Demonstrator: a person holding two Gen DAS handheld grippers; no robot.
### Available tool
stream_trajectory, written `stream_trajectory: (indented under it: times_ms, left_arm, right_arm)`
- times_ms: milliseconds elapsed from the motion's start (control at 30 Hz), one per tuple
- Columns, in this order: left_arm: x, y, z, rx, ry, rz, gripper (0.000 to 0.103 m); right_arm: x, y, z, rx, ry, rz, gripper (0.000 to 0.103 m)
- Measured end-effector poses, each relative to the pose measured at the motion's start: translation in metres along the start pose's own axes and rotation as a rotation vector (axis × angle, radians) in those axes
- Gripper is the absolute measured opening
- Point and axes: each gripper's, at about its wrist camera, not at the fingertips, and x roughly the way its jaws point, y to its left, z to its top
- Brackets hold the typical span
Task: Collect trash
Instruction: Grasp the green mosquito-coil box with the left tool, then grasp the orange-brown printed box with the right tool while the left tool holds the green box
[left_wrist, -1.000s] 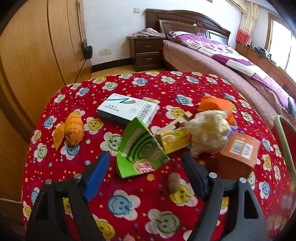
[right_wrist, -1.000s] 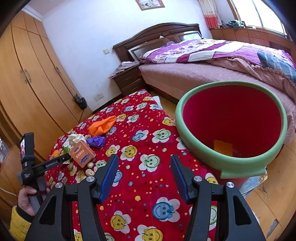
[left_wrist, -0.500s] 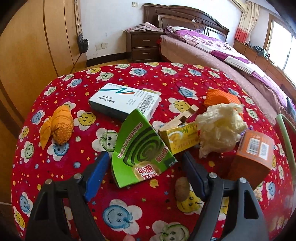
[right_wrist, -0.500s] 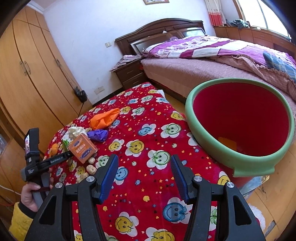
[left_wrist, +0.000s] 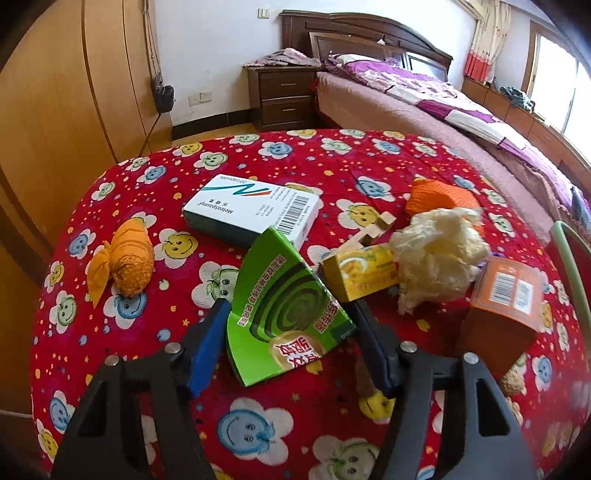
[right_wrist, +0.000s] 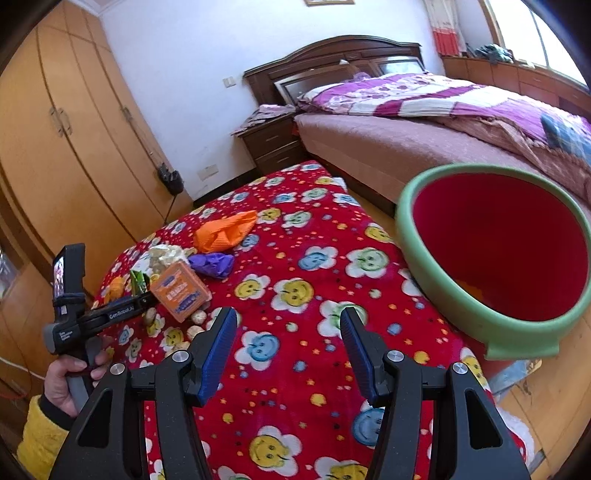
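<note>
A green mosquito-coil box (left_wrist: 284, 310) lies on the red smiley-face tablecloth (left_wrist: 332, 173), between the open fingers of my left gripper (left_wrist: 290, 314); the jaws stand either side of it without pinching it. Around it lie a white medicine box (left_wrist: 251, 210), a yellow box (left_wrist: 362, 273), a crumpled cream wad (left_wrist: 436, 258), an orange box (left_wrist: 502, 299) and orange bags (left_wrist: 125, 258). My right gripper (right_wrist: 288, 325) is open and empty above the cloth. The green-rimmed red bin (right_wrist: 491, 254) stands to its right.
Orange (right_wrist: 225, 232) and purple (right_wrist: 212, 264) bags and small brown lumps (right_wrist: 197, 317) lie on the cloth. A bed (right_wrist: 443, 122), a nightstand (left_wrist: 284, 96) and wooden wardrobes (left_wrist: 55, 92) surround the table. The hand holding the left gripper (right_wrist: 74, 365) shows at lower left.
My left gripper has moved forward so its open fingers now flank the green box. The right wrist view has shifted slightly; the bin sits further right.
</note>
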Motion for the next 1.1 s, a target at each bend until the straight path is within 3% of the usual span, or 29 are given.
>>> stream_trajectory:
  times_ms: [267, 400, 800, 1100]
  left_arm:
    - [-0.032, 0.011, -0.009, -0.06, -0.038, -0.01, 0.067]
    - [-0.039, 0.016, -0.013, -0.08, -0.027, -0.015, 0.067]
    - [-0.05, 0.032, -0.026, -0.098, -0.051, -0.037, 0.067]
    - [-0.053, 0.034, -0.028, -0.107, -0.09, -0.085, 0.067]
  right_arm:
    - [0.019, 0.037, 0.006, -0.081, 0.032, 0.063, 0.06]
    - [0.034, 0.055, 0.005, -0.113, 0.059, 0.095, 0.078]
    - [0.079, 0.102, 0.004, -0.222, 0.111, 0.065, 0.078]
    - [0.099, 0.11, 0.004, -0.203, 0.12, 0.033, 0.076]
